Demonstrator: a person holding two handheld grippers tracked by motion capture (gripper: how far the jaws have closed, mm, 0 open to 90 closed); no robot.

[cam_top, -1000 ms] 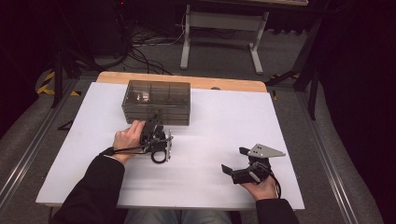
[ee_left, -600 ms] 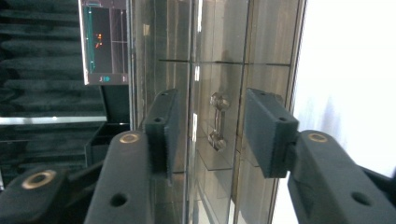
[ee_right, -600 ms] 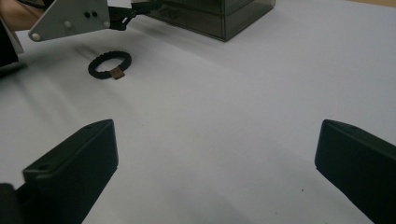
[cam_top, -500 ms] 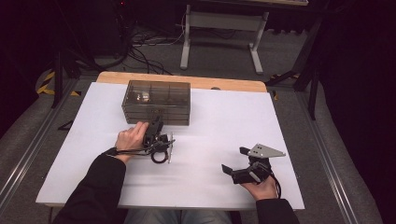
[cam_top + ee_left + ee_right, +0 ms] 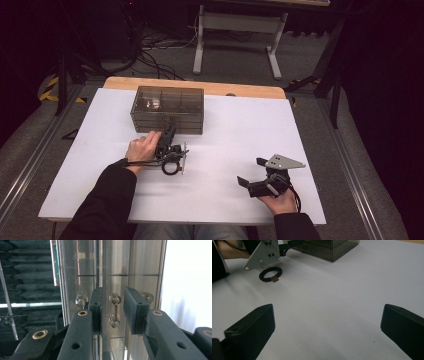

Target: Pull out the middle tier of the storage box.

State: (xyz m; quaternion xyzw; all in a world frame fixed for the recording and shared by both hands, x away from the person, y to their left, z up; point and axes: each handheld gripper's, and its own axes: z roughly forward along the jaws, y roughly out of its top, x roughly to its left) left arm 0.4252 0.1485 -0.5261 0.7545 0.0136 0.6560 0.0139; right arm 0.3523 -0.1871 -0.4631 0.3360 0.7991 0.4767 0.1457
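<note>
A smoky see-through drawer box (image 5: 167,107) stands at the back left of the white table (image 5: 235,130). My left gripper (image 5: 167,132) points at its front face. In the left gripper view the jaws (image 5: 113,306) stand on either side of a small clear drawer handle (image 5: 114,311). They have just been closing, and a gap still shows between the handle and the right pad (image 5: 132,310). My right gripper (image 5: 250,171) rests in a hand near the front right of the table, open with nothing between its pads (image 5: 327,322).
A black ring (image 5: 170,167) with a brown tag lies on the table just under the left gripper; it also shows in the right gripper view (image 5: 270,274). Bare white tabletop lies between the two hands. A wooden strip (image 5: 215,89) runs behind the box.
The left gripper has sunk slightly and edged up to the box front. The right hand and its gripper have kept still.
</note>
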